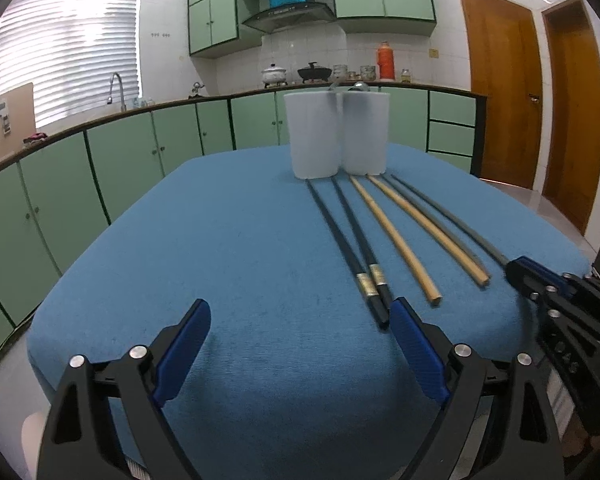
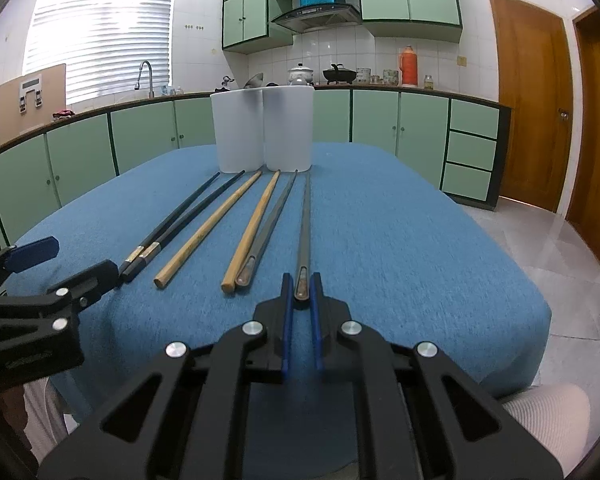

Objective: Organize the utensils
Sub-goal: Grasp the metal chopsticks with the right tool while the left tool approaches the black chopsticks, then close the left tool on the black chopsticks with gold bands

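Note:
Several chopsticks lie side by side on the blue tablecloth [image 2: 400, 240]: a black pair [image 2: 180, 216] [image 1: 348, 240], a wooden pair [image 2: 256, 224] [image 1: 396, 240] and a grey pair [image 2: 270, 224]. My right gripper [image 2: 302, 286] is shut on the near end of the rightmost grey chopstick [image 2: 305, 224], which still lies on the cloth. My left gripper [image 1: 300, 320] is open and empty above the near table edge, its right finger beside the black pair's ends. Two white holder cups [image 2: 262, 128] [image 1: 336, 132] stand at the far end of the chopsticks.
Green kitchen cabinets [image 2: 140, 132] and a counter with pots run behind the table. Wooden doors [image 2: 532, 96] stand at the right. The left part of the blue cloth [image 1: 180, 240] holds nothing. Utensil tips show above the cups' rims [image 1: 360, 87].

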Action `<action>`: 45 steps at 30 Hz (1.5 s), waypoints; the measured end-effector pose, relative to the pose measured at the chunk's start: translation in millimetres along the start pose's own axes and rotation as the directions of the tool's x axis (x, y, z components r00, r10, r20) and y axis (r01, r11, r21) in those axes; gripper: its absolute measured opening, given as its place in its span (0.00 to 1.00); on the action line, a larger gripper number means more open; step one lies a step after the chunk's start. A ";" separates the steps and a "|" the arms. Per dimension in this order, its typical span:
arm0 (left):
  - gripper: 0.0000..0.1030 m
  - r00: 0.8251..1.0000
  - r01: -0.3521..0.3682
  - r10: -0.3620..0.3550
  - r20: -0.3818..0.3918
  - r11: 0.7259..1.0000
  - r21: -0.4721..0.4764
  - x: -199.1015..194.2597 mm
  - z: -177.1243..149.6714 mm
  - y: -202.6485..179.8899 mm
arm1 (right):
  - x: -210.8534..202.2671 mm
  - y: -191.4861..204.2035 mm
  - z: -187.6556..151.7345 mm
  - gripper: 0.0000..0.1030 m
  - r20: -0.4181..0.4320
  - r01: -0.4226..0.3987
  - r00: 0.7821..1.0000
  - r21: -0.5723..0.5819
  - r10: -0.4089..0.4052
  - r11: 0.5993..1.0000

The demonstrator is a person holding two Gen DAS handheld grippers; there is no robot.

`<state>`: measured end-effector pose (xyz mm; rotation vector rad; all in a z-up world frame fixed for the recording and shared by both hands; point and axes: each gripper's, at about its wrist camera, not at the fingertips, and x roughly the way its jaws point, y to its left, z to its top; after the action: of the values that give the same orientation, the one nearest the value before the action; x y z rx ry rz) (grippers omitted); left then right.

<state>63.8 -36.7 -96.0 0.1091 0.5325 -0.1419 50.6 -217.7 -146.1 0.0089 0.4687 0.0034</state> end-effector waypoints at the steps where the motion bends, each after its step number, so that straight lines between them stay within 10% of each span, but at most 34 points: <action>1: 0.86 1.000 -0.006 0.006 0.000 1.000 -0.007 0.6 0.2 2.7 | -0.1 -0.7 -0.2 0.07 0.000 -0.001 1.000 0.001 0.001 1.000; 34: 0.77 1.000 0.024 -0.024 -0.015 1.000 0.003 9.4 2.2 4.7 | -2.3 -5.8 -2.5 0.08 0.002 -0.016 1.000 0.016 0.016 1.000; 45: 0.43 0.996 0.092 -0.092 -0.011 0.996 0.021 19.2 6.9 -6.8 | -3.0 -4.8 -2.5 0.08 0.007 -0.018 1.000 0.016 0.018 1.000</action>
<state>82.5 -46.3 -100.4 0.1065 0.5460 -0.2372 46.8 -222.5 -147.0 0.0291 0.4614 0.0168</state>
